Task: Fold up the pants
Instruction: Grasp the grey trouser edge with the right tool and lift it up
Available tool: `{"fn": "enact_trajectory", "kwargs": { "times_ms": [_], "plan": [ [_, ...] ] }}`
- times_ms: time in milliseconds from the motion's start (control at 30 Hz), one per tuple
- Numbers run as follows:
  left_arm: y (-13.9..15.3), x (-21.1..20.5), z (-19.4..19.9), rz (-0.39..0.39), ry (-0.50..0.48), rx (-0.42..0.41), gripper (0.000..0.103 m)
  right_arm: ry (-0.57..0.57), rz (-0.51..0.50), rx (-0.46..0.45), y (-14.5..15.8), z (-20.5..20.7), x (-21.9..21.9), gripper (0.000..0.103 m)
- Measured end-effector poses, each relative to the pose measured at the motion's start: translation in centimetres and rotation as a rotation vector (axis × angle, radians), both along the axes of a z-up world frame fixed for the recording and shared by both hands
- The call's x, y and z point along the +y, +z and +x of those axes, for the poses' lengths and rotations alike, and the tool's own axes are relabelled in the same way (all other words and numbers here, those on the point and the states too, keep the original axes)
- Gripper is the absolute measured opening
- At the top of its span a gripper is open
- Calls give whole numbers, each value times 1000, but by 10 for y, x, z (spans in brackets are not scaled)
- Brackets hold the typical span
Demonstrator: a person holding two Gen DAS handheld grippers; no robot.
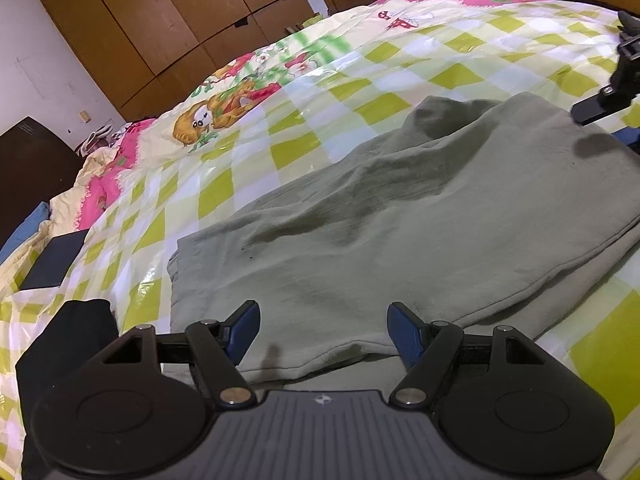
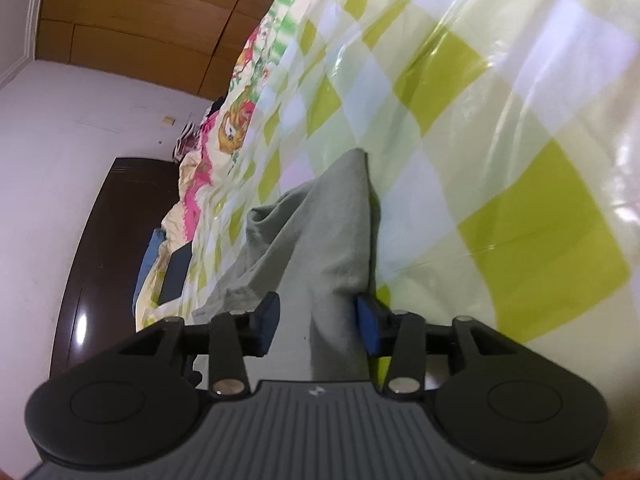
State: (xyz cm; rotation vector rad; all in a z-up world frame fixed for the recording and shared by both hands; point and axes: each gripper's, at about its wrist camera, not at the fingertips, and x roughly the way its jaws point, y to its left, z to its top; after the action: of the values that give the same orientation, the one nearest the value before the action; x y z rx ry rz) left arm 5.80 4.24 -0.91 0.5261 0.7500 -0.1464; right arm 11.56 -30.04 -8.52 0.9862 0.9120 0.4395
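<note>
Left hand-held gripper (image 1: 323,330): jaws spread wide and released, hovering just over the near hem of the pants (image 1: 400,216), gripping nothing. Right hand-held gripper (image 2: 316,322): jaws partly apart with a ridge of the grey-green cloth running between them; the right pad touches the fabric, the left pad (image 2: 267,318) stands clear of it, so the hold reads as slack, not clamped. In the left wrist view the same gripper appears as a dark frame at the far right edge of the pants.

Pants: lying on the bed (image 1: 400,72), over a glossy green-and-white checked cover, already doubled into a broad, roughly rectangular packet with a few soft ridges and one raised fold near the far end. A dark flat object (image 1: 54,260) lies near the bed's left edge, well apart from the pants. Wooden wardrobes (image 1: 160,20) stand behind the bed.

Step in hand, by judgement: a fold has been laid, and the grippers are placed at opposite ends for the next one.

Next move, by judgement: each gripper must close on its edge through all layers, then carry one end over the other while keeping the hems aligned. The slippery cover may let the packet slide.
</note>
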Motion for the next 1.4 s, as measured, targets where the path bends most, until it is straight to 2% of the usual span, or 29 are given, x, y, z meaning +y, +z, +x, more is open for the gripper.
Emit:
{"fn": "enact_trajectory", "kwargs": {
  "times_ms": [167, 233, 300, 400, 567, 633, 933, 1033, 1100, 1267, 1400],
  "plan": [
    [3, 0, 4, -40, 7, -7, 83, 3, 93, 16, -16, 28, 13, 41],
    [2, -1, 8, -48, 15, -5, 83, -16, 128, 31, -24, 33, 20, 34],
    [0, -5, 11, -39, 14, -2, 83, -21, 110, 37, -24, 31, 25, 16],
    [-5, -13, 12, -15, 11, 7, 83, -28, 57, 24, -20, 22, 16, 8],
    [-8, -32, 6, -36, -6, 32, 82, -69, 74, -2, -13, 4, -10, 7],
    [-9, -48, -2, -13, -36, 22, 82, -87, 74, -7, -10, -1, -23, 7],
    [7, -101, -44, -69, -172, 55, 81, -165, -78, 27, 26, -25, -82, 7],
    [14, -103, -53, -87, -190, 36, 82, -141, -137, 25, 32, -27, -81, 7],
    [17, -96, -56, -109, -182, 23, 83, -136, -132, 30, 28, -26, -76, 13],
    [23, -78, -55, -152, -149, -33, 83, -179, -129, 48, 16, -30, -75, 13],
    [20, -86, -44, -189, -146, -100, 83, -208, -140, 76, 19, -33, -74, 14]
  ]
}}
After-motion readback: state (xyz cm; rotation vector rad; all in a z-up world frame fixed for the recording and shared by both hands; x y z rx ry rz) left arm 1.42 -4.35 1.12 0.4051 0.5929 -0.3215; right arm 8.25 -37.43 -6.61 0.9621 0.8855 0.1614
